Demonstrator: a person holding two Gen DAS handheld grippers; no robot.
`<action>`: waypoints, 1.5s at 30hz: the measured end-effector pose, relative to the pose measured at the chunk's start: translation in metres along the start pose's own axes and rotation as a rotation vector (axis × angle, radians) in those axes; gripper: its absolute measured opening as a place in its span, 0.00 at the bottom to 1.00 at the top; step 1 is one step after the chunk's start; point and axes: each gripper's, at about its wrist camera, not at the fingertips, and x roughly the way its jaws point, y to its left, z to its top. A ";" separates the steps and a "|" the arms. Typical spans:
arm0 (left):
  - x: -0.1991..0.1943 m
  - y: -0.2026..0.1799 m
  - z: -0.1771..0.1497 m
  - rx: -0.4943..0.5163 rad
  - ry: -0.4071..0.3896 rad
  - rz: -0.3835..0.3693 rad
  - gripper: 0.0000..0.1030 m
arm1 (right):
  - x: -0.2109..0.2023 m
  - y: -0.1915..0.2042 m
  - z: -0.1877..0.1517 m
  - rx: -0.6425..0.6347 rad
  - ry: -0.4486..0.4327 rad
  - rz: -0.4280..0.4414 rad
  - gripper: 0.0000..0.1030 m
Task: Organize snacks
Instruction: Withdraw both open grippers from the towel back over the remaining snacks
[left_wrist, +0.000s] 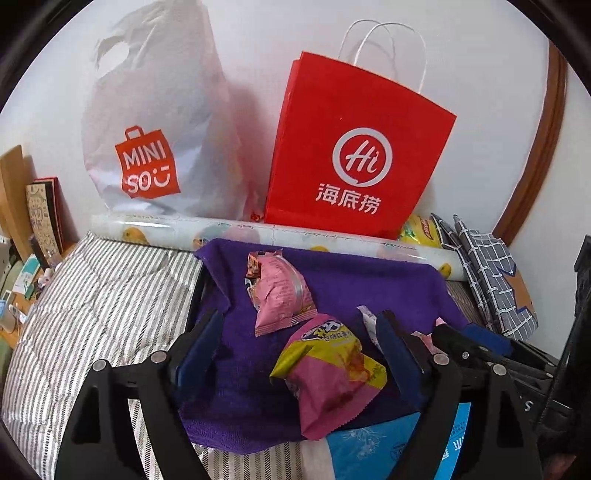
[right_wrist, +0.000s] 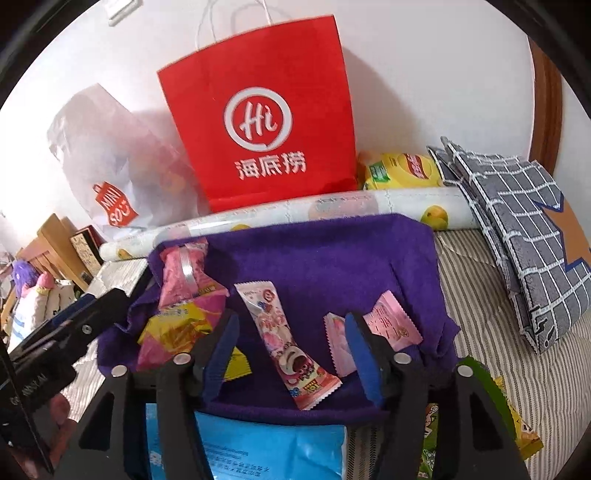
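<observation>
A purple cloth (left_wrist: 369, 291) is spread on the bed with snack packets on it. My left gripper (left_wrist: 297, 321) stands open over it. A pink and yellow packet (left_wrist: 332, 373) lies loose between its fingers, close to the right one. A pink packet (left_wrist: 280, 291) lies just beyond. My right gripper (right_wrist: 291, 319) is open too, with a long pink strawberry-bear packet (right_wrist: 291, 347) lying slantwise between its blue pads (right_wrist: 221, 343), unpressed. Two small pink packets (right_wrist: 391, 325) lie by its right finger, one partly hidden behind it.
A red paper bag (right_wrist: 266, 122) and a white plastic bag (left_wrist: 155, 122) lean on the wall behind a printed paper roll (right_wrist: 369, 203). A yellow pack (right_wrist: 402, 171) and folded grey checked cloth (right_wrist: 524, 236) lie right. Striped bedding (left_wrist: 92, 295) surrounds the cloth; a blue pack (right_wrist: 273, 450) and green packets (right_wrist: 480, 387) lie near.
</observation>
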 end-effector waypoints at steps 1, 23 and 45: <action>-0.001 -0.001 0.000 0.006 -0.008 0.002 0.81 | -0.002 0.002 -0.001 -0.012 0.000 -0.004 0.65; -0.020 -0.012 -0.010 0.029 -0.027 -0.056 0.79 | -0.124 -0.015 -0.053 0.061 -0.131 -0.256 0.66; -0.028 0.026 -0.031 -0.068 0.046 -0.123 0.79 | -0.111 0.011 -0.139 0.131 0.070 -0.114 0.59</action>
